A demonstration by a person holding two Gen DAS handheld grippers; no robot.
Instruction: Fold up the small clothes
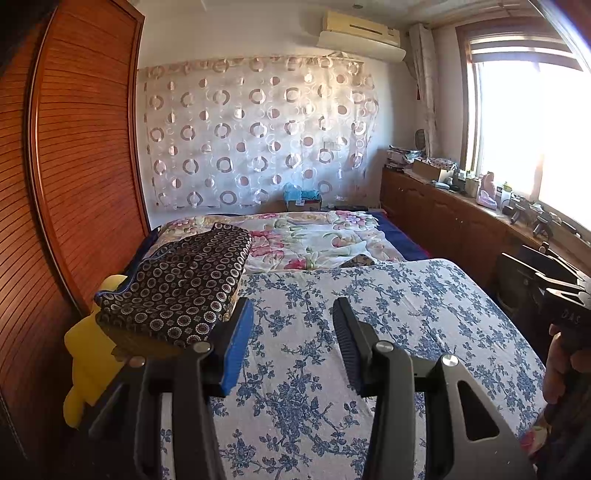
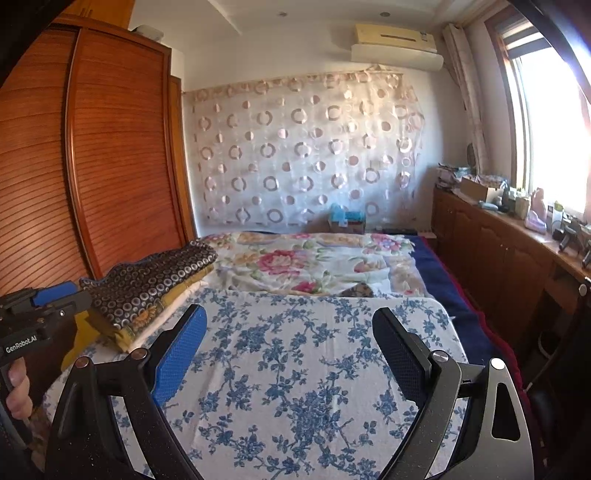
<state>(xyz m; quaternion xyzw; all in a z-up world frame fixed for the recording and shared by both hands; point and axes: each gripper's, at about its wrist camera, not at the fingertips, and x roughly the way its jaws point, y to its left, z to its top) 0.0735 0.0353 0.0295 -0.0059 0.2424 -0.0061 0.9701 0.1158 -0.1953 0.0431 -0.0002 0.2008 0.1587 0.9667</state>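
Left gripper (image 1: 291, 343): jaws spread, nothing between them, poised above the blue-floral board (image 1: 369, 314) laid across the bed (image 1: 402, 243). Right gripper (image 2: 288, 354): jaws spread wider, also empty, over the same board.

Task item: folded clothes stack (image 1: 184, 280), top piece dark with a ring print, lying at the board's far-left corner, 10 o'clock from the left gripper and just beside its blue pad. In the right wrist view the stack (image 2: 147, 288) shows yellow and white layers beneath the dark one.

Surroundings: yellow plush toy (image 1: 88, 354) at 9 o'clock, wedged between the stack and the wooden wardrobe (image 1: 74, 166). Pink-floral sheet (image 1: 314, 236) covers the bed at 12 o'clock. Circle-patterned curtain (image 1: 258, 136) hangs on the far wall, air conditioner (image 1: 358, 33) above it. Cluttered wooden cabinet (image 1: 461, 218) under the window (image 1: 535, 129) at 2 o'clock. Board surface between both grippers is bare.
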